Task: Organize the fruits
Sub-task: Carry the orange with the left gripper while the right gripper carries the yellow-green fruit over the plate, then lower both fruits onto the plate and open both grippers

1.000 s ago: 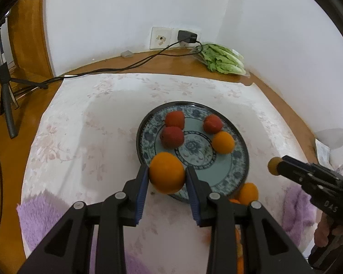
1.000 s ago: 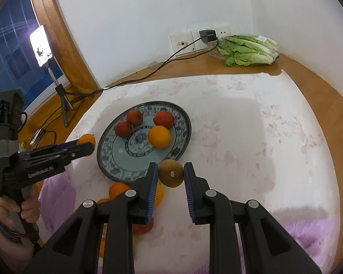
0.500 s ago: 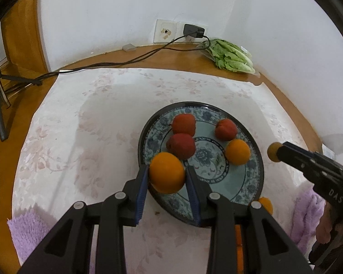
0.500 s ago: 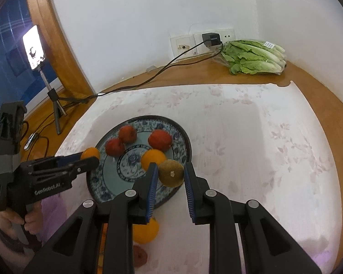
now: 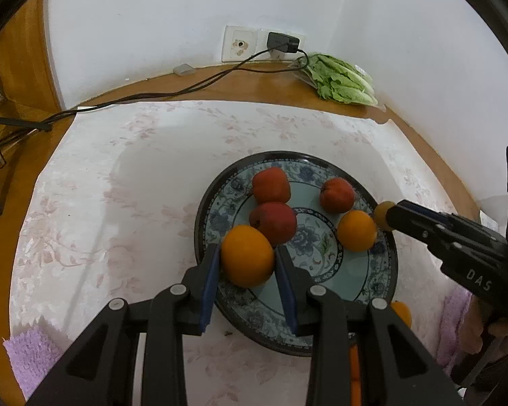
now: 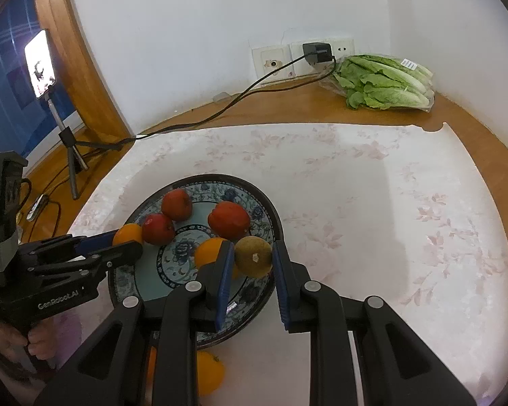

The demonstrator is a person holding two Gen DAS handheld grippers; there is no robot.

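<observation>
Evidently for unloading onto the plate (image 5: 387, 291), the left gripper (image 5: 247, 265) clamps an orange (image 5: 247, 260) and the right gripper (image 6: 252, 264) a brownish fruit (image 6: 253, 256) above it

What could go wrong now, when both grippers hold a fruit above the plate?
1. The round blue patterned plate already carries three red fruits and one orange, so a released fruit may roll and knock them.
2. The left gripper with the big orange and the right gripper with the brownish-green fruit are close together; they may collide.
</observation>
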